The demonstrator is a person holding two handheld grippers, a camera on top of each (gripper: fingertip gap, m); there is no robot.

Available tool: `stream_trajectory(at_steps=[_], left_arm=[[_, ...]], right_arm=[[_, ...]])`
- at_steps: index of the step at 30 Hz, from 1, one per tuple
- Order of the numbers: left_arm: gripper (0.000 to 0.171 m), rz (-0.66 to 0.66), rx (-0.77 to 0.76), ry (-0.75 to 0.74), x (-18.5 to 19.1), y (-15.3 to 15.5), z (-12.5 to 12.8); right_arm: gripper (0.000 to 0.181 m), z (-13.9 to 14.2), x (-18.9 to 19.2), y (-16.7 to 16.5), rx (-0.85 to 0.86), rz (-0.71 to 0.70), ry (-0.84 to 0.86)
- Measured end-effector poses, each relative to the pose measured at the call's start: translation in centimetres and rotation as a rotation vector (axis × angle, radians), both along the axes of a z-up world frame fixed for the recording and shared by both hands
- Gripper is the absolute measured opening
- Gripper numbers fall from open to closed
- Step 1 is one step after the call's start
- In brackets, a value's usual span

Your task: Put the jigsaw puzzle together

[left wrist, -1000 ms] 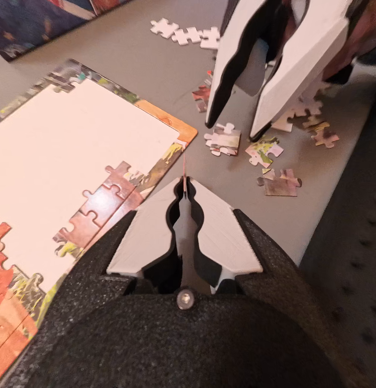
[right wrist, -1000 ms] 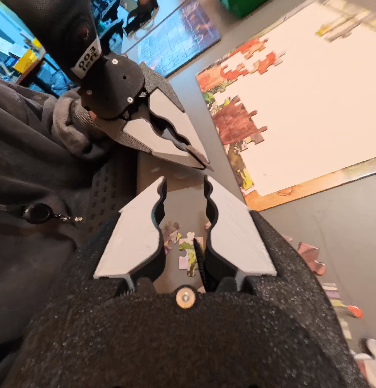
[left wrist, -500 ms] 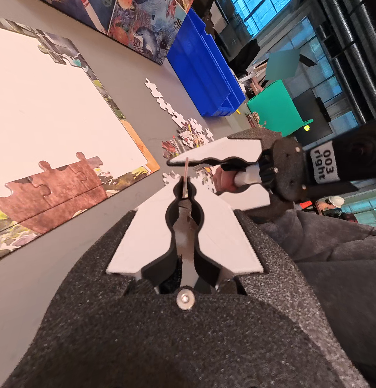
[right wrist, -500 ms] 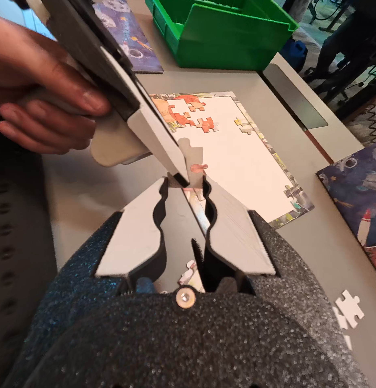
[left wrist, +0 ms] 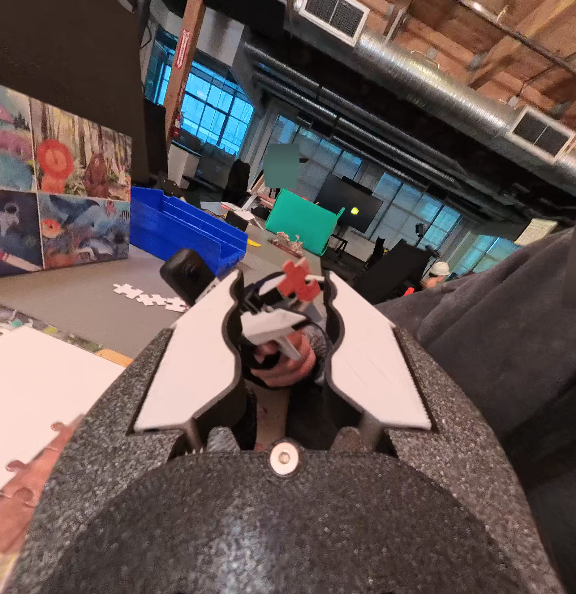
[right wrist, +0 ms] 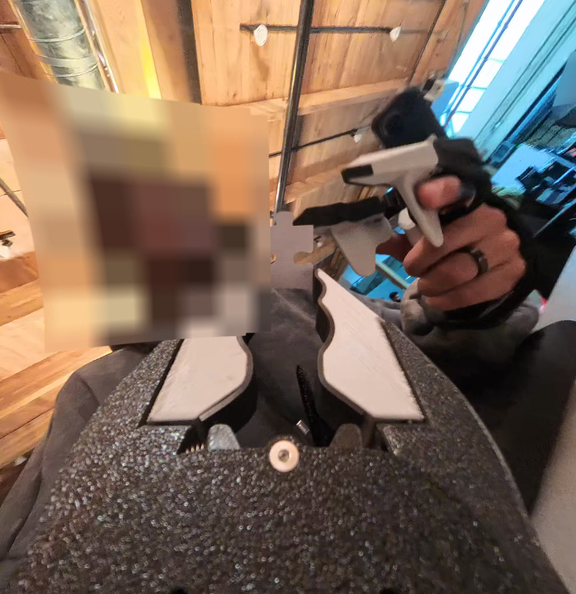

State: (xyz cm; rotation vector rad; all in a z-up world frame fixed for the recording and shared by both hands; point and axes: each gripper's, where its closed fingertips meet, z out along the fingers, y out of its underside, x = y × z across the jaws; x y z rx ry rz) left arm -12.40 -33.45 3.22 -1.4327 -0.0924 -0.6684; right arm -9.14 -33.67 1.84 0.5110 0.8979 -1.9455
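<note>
Up above the bench [left wrist: 87, 302], between the two tools, the puzzle piece [left wrist: 298, 284] has changed hands. A second ago the left gripper [left wrist: 282, 273] pinched it edge-on over the loose pieces. Now its fingers [left wrist: 196, 347] stand released and wide apart, and the piece hangs beyond their tips, its red face turned toward the left wrist camera.

From the right wrist view the same piece shows its grey back, just above the tip of the right gripper [right wrist: 283, 276]. It sits below the left tool's parted fingers, not between them. One finger of the right gripper is hidden behind a blurred patch, but since nothing else supports the piece, I judge the right gripper is grasping it across its width.

Both tools have also swung up from the bench, so the cameras now look at ceiling and room, not the work. The puzzle board [left wrist: 39, 379], with its white middle mostly unfilled, lies low at the left. The regrip probably gives a flatter hold for laying the piece in. The next need is to bring it back down over its gap.
</note>
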Motion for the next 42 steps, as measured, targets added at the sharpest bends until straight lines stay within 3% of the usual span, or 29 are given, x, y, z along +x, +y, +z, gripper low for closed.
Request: stream_trajectory(at_steps=[4,8,11,16,20,22,25,28,30,33,39,42], left_arm=[[0.039,-0.062,-0.082,0.069,1.0,1.1,-0.3],[0.031,-0.157,-0.139,0.001,1.9,1.0,-1.3],[0.016,-0.195,-0.104,-0.018,2.5,0.6,-1.0],[0.008,-0.273,-0.09,-0.097,2.9,0.2,-1.0],[0.0,-0.278,-0.061,-0.156,1.9,-0.2,-0.3],[0.0,-0.253,-0.089,-0.175,0.8,-0.5,-0.5],[0.0,-0.133,-0.273,-0.174,-2.7,-0.9,-3.4],[0.0,0.071,-0.627,-0.105,-8.6,-2.4,-10.2],[0.001,0.123,-0.838,-0.065,-11.6,-4.1,-14.1],[0.001,0.115,-0.922,-0.119,-13.2,-4.3,-16.0],[0.001,0.036,-1.024,-0.121,-13.1,-4.3,-19.0],[0.001,0.037,-1.002,-0.161,-13.4,-4.2,-19.1]], right_arm=[[0.032,0.8,0.3,-0.8,-0.043,0.023,0.025],[0.032,0.8,1.1,-1.3,-0.022,0.053,0.055],[0.032,0.6,1.0,-1.3,-0.02,0.062,0.039],[0.032,0.3,1.1,-1.4,-0.01,0.071,0.029],[0.039,-0.7,-0.8,-0.8,0.072,-0.052,-0.012],[0.045,-2.5,-2.3,-0.3,0.225,-0.186,-0.021],[0.045,-4.6,-4.0,1.4,0.47,-0.415,0.028],[0.041,-6.2,-5.7,3.9,0.71,-0.665,0.079],[0.037,-6.3,-6.4,5.1,0.779,-0.772,0.099],[0.036,-6.7,-6.4,5.2,0.784,-0.762,0.083],[0.036,-7.3,-6.2,4.5,0.824,-0.741,0.102],[0.036,-7.4,-6.1,4.1,0.82,-0.718,0.096]])
